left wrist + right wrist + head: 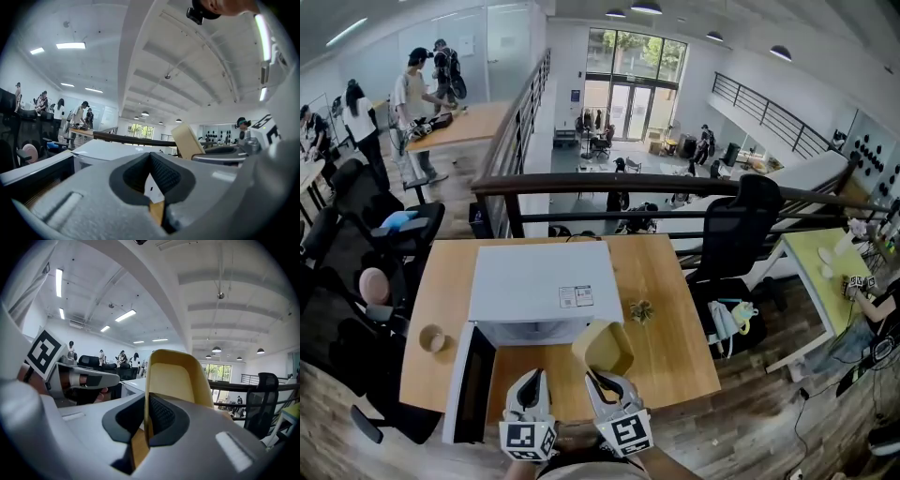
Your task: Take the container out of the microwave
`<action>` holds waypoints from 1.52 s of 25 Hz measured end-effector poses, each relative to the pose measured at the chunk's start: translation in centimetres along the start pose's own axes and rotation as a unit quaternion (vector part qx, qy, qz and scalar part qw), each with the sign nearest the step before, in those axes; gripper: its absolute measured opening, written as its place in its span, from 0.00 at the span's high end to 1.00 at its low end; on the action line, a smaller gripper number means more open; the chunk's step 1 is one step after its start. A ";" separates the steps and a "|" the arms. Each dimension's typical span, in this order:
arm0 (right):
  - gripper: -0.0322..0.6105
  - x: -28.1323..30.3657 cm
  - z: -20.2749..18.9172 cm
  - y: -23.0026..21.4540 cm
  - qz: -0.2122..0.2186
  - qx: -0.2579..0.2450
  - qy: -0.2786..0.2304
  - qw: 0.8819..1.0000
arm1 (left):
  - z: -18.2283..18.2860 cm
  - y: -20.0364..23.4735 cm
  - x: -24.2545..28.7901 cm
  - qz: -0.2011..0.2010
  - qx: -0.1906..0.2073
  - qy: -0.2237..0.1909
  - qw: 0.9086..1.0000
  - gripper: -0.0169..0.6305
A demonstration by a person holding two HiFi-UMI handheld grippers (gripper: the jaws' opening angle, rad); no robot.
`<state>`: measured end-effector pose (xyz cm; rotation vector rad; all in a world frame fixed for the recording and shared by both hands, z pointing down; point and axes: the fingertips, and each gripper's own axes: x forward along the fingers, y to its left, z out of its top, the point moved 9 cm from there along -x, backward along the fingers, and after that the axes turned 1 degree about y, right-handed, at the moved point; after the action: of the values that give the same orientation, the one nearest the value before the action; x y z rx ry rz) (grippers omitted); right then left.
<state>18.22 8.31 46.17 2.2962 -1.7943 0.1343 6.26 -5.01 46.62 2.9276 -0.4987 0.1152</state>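
Right gripper [147, 420] has its jaws pinched on one wall of the tan container [174, 376], which is out of the microwave [544, 281] and tilted just in front of it, over the wooden table [675, 314]. Just beside it, the left gripper [152, 187] has its jaws together with nothing between them. The microwave door [469, 384] stands open on the left, near a small cup [431, 338].

Nothing legible anywhere. One white sticker [576, 296] with a square code on the microwave [539, 281] top, near its front right corner; the print is too small to read.
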 end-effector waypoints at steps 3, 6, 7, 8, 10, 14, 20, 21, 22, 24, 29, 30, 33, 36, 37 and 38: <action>0.91 -0.3 1.1 -0.4 -0.010 0.002 -0.016 1.000 | 1.4 -0.4 -0.2 0.002 0.009 -0.022 1.000 0.97; 0.91 -0.6 1.9 -0.7 -0.015 -0.004 -0.026 1.000 | 2.5 -1.0 -0.1 -0.003 0.020 -0.037 0.999 0.97; 0.91 -0.7 2.1 -0.8 -0.015 -0.009 -0.026 0.999 | 2.7 -1.2 0.0 -0.004 0.022 -0.040 0.999 0.97; 0.91 -0.7 2.3 -0.9 -0.016 -0.014 -0.026 0.999 | 2.8 -1.3 0.1 -0.005 0.024 -0.042 0.999 0.97; 0.91 -0.7 2.4 -1.1 -0.017 -0.017 -0.028 0.999 | 2.9 -1.4 0.2 -0.004 0.024 -0.044 0.999 0.97; 0.91 -0.9 2.8 -1.4 -0.020 -0.024 -0.032 0.999 | 3.1 -1.5 0.3 -0.003 0.025 -0.048 0.999 0.97; 0.91 -1.0 2.8 -1.9 -0.028 -0.015 -0.047 0.998 | 2.8 -1.5 0.6 -0.001 0.023 -0.045 0.999 0.97; 0.91 -0.9 2.8 -2.0 -0.029 -0.015 -0.047 0.998 | 2.6 -1.4 0.7 -0.001 0.020 -0.043 0.999 0.97; 0.91 -0.9 2.8 -2.1 -0.030 -0.016 -0.046 0.998 | 2.5 -1.4 0.8 -0.001 0.018 -0.042 0.999 0.97; 0.91 -0.8 2.9 -2.2 -0.033 -0.015 -0.045 0.998 | 2.4 -1.5 0.9 -0.001 0.017 -0.040 0.999 0.97; 0.91 -1.0 3.1 -2.2 -0.037 -0.012 -0.052 0.998 | 2.4 -1.8 0.8 -0.006 0.020 -0.038 0.999 0.97; 0.91 -1.0 3.1 -2.2 -0.037 -0.012 -0.052 0.998 | 2.3 -1.8 0.8 -0.007 0.020 -0.037 0.999 0.97; 0.91 -1.1 3.1 -2.3 -0.039 -0.012 -0.050 0.998 | 2.3 -2.0 0.9 -0.010 0.020 -0.034 0.999 0.97; 0.91 -1.2 3.1 -2.4 -0.042 -0.011 -0.047 0.998 | 2.4 -2.2 1.0 -0.013 0.020 -0.034 0.999 0.97; 0.91 -1.3 3.1 -2.4 -0.042 -0.010 -0.046 0.998 | 2.4 -2.2 1.0 -0.014 0.021 -0.034 0.999 0.97; 0.91 -1.3 3.1 -2.4 -0.043 -0.009 -0.046 0.998 | 2.4 -2.2 1.1 -0.015 0.022 -0.034 0.999 0.97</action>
<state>20.07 9.35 42.61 2.3983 -1.7287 -0.0025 8.12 -3.71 44.04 2.9890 -0.4676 0.0246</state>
